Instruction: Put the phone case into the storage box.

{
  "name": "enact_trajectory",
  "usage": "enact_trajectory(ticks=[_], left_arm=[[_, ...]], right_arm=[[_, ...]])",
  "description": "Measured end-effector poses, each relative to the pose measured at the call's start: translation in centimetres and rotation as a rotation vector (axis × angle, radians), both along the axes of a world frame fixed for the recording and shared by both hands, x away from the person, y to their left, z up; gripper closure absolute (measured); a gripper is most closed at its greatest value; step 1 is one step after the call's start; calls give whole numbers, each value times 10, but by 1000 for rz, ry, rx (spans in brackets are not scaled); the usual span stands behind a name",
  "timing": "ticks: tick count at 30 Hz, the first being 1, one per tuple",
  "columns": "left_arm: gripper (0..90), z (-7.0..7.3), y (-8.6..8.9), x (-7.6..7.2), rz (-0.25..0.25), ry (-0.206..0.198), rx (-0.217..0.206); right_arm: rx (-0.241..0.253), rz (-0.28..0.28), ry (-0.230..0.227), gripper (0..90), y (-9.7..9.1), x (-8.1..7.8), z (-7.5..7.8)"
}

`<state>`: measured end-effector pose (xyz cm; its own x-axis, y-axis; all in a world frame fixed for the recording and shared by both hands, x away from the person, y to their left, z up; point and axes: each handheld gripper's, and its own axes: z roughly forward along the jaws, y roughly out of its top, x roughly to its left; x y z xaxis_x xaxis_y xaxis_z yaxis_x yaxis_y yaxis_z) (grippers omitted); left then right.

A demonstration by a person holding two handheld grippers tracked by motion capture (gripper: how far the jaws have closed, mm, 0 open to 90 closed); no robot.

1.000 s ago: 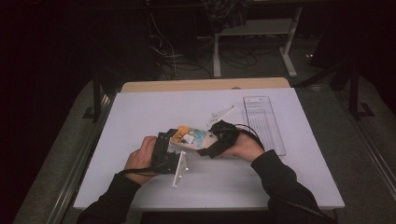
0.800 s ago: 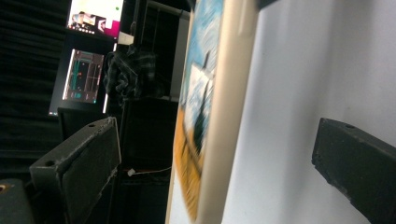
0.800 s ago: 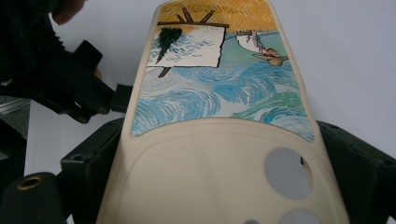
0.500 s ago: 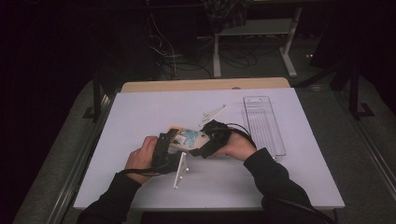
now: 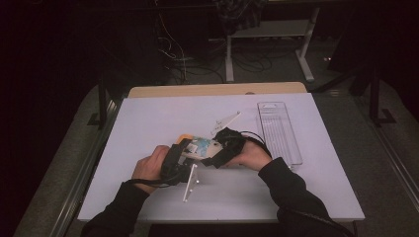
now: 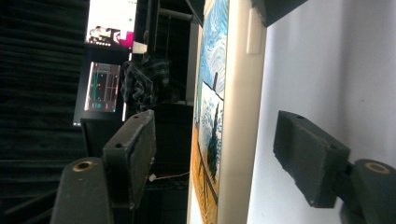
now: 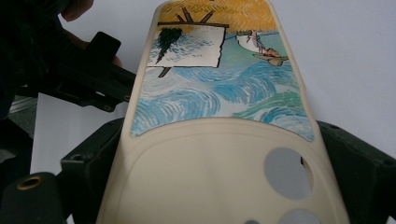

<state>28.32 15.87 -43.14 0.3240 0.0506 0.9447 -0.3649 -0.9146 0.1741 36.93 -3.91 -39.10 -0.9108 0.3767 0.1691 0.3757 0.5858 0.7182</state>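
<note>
From the high view, the left gripper point(image 5: 184, 157) and the right gripper point(image 5: 216, 155) meet over the middle of the white table point(image 5: 148, 123), with a phone case point(image 5: 200, 147) bridging between them; off to the right a clear tray point(image 5: 279, 131) lies flat, well apart from the hands. From up there the case is just a small colourful blob, so you can't read the grip at all. The left gripper view fills that in: the case point(image 6: 233, 112) shows edge-on between the 2 jaws, cream rim toward the camera, painted side facing left, and there's a visible gap on both sides, so the pads aren't pressing yet, though the jaws have just been closing around it. Behind it are some lit screens point(image 6: 109, 21), blurry and hard to make out. The right gripper view shows the printed back of the case point(image 7: 219, 93), swirly blue and orange with an easel picture, camera cutouts at the near end, and its jaws sit snug against both long edges, holding it. The case's long axis runs straight from the right gripper toward the left one point(image 7: 100, 77), far end cut off at the frame top.
</note>
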Motion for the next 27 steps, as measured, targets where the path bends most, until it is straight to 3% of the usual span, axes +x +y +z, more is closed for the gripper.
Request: enact_trajectory(ticks=[14, 25, 27], left_arm=[[497, 1, -1, -3, -22, -18, 16], [558, 1, -2, -4, -24, -35, 24], [571, 2, -2, -5, -19, -39, 43]], right_arm=[[2, 3, -5, 95, -2, 1, 0], [7, 5, -6, 95, -1, 0, 1], [7, 6, -8, 95, -1, 0, 0]])
